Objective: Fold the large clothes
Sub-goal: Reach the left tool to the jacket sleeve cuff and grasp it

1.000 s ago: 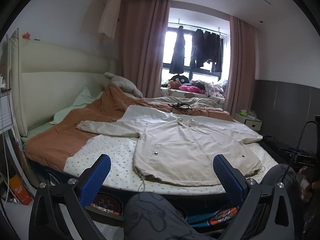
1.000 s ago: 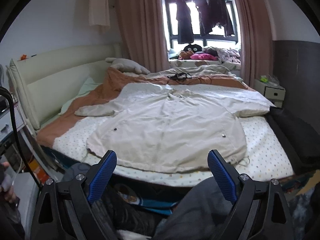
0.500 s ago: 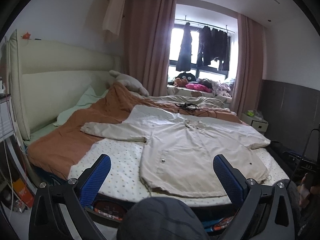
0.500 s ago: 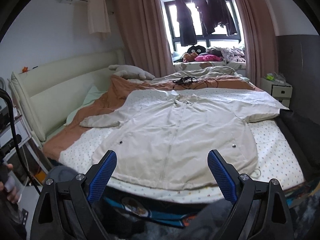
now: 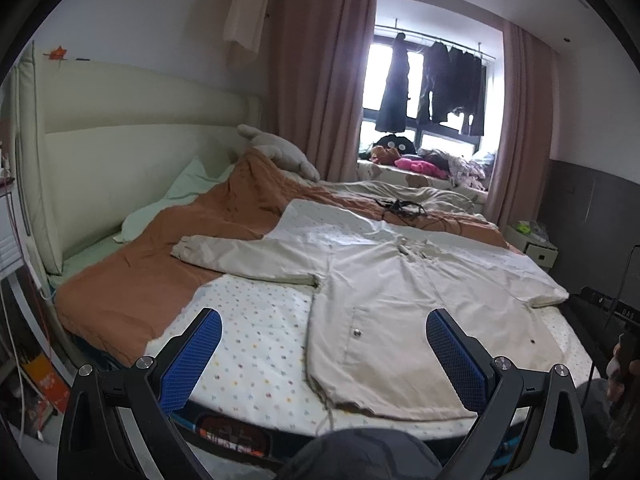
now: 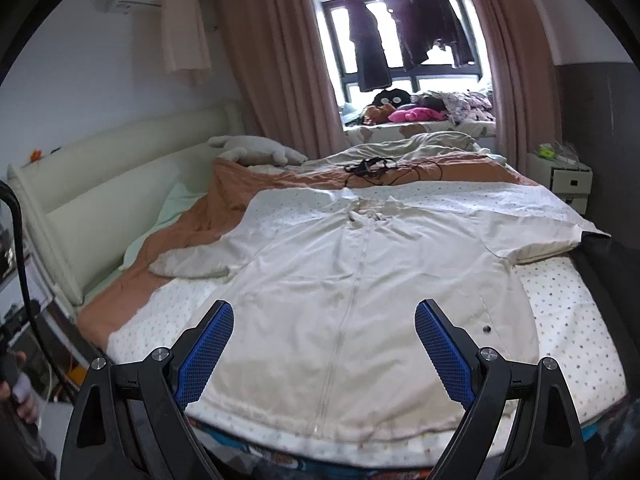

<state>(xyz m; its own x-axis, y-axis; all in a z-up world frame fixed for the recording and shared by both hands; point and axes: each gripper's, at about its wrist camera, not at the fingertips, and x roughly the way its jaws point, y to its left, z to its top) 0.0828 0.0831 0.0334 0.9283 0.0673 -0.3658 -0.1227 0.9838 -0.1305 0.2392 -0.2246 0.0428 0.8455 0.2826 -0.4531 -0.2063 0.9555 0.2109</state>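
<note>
A large cream zip-up jacket (image 5: 404,312) lies flat and face up on the bed, hem toward me, both sleeves spread out. It also shows in the right wrist view (image 6: 360,300). My left gripper (image 5: 324,344) is open and empty, above the hem's left corner and the dotted sheet (image 5: 256,336). My right gripper (image 6: 324,344) is open and empty, over the middle of the hem by the zipper.
An orange blanket (image 5: 160,264) covers the bed's left side, against a cream headboard (image 5: 120,172). A black cable (image 6: 372,168) lies beyond the collar. A white nightstand (image 6: 568,180) stands at the right. A plush toy (image 5: 276,152) lies by the curtains.
Both grippers have moved forward and closer to the bed, so the jacket looks larger. My knees have dropped out of the lower edge of the views. Both stay open.
</note>
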